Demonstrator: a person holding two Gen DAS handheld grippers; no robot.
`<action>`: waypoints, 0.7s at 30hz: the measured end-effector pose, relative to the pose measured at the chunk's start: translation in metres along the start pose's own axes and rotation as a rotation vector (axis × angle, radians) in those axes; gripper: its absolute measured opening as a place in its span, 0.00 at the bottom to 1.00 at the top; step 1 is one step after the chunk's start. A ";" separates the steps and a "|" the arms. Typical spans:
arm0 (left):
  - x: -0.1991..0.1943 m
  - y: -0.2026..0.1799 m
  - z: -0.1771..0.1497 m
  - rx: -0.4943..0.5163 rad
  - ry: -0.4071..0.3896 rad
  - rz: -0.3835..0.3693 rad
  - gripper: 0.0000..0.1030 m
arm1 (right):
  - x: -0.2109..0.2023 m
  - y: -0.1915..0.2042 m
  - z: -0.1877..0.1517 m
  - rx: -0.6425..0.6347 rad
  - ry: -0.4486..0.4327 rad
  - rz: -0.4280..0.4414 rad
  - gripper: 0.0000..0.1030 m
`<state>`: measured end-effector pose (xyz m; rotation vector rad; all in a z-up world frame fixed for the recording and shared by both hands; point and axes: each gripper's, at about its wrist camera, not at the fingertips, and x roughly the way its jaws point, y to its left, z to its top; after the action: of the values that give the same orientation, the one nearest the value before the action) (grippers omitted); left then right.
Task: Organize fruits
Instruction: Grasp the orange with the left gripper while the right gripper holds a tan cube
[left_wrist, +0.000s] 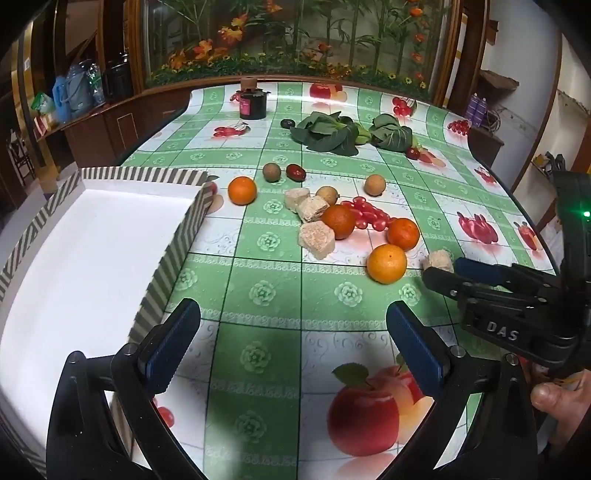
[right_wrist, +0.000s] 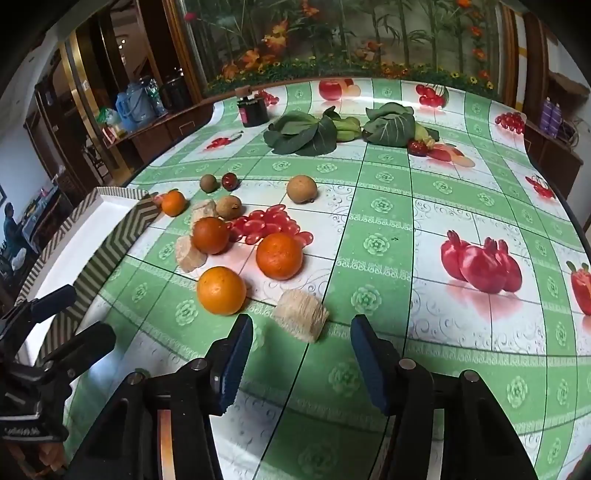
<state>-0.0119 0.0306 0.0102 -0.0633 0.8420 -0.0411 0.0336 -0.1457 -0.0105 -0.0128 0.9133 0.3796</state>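
Hovering low over the fruit-print tablecloth (left_wrist: 266, 295): left gripper (left_wrist: 293, 343) spread wide beside the striped tray (left_wrist: 173, 251), right gripper (right_wrist: 301, 365) agape, empty, near a puffed-rice block (right_wrist: 301, 314).

On the table (left_wrist: 280, 295), the tray (left_wrist: 92, 236) sits at the left. Right of it lie four oranges (left_wrist: 386, 263), biscuit blocks (left_wrist: 317, 240) and cherry tomatoes (left_wrist: 369, 214) in a cluster. Longans (left_wrist: 375, 184) and a jujube (left_wrist: 296, 171) lie behind; leafy greens (left_wrist: 328, 133) and a jar (left_wrist: 253, 103) farther back.
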 end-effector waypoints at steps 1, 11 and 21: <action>0.002 -0.002 0.001 0.003 0.004 -0.003 0.99 | 0.003 0.000 0.001 -0.001 0.005 0.008 0.47; 0.028 -0.032 0.017 0.057 0.050 -0.045 0.97 | -0.001 -0.012 -0.002 0.003 -0.029 0.015 0.31; 0.056 -0.052 0.027 0.083 0.106 -0.060 0.82 | -0.013 -0.041 -0.001 0.067 -0.078 0.019 0.31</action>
<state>0.0451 -0.0236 -0.0093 -0.0086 0.9429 -0.1367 0.0392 -0.1878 -0.0069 0.0716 0.8490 0.3646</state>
